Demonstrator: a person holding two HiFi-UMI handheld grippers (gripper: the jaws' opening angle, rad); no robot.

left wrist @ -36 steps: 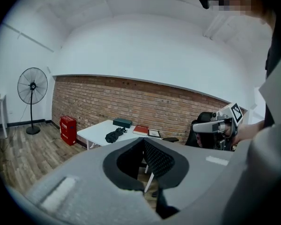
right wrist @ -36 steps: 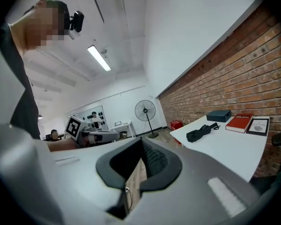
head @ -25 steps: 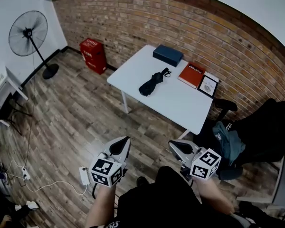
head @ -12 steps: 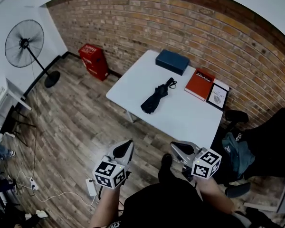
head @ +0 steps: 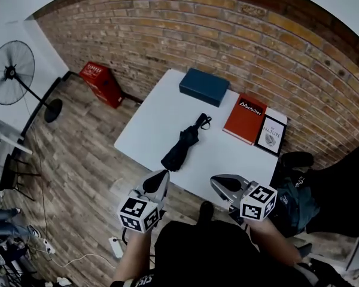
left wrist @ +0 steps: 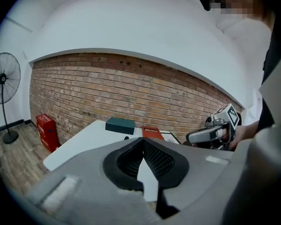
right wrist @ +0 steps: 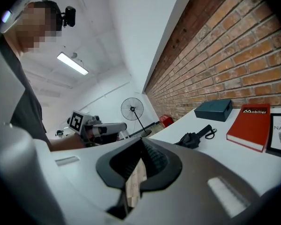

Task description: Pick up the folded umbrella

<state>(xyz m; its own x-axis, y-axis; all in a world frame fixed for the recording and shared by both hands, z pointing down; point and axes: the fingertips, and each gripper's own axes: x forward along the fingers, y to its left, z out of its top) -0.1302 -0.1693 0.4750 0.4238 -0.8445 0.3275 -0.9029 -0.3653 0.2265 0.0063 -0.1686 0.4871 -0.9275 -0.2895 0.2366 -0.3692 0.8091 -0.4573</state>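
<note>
The black folded umbrella (head: 182, 147) lies slantwise in the middle of the white table (head: 145, 130), its strap end toward the brick wall. In the right gripper view the umbrella (right wrist: 193, 138) shows beyond the jaws on the table (right wrist: 225, 158). My left gripper (head: 161, 175) hangs just short of the table's near edge, below the umbrella, with its jaws shut and nothing between them (left wrist: 143, 140). Over the near edge to the right, my right gripper (head: 215, 180) also has its jaws shut on nothing (right wrist: 141, 140). Neither gripper touches the umbrella.
A dark teal box (head: 204, 87), a red book (head: 245, 119) and a framed print (head: 270, 135) lie at the table's far side by the brick wall. A chair with dark clothing (head: 323, 190) stands at the right, a red crate (head: 100, 84) and a standing fan (head: 11, 76) at the left.
The table and umbrella have come closer and lower in the head view as the person walked toward them. Both grippers now reach the table's near edge, still shut.
</note>
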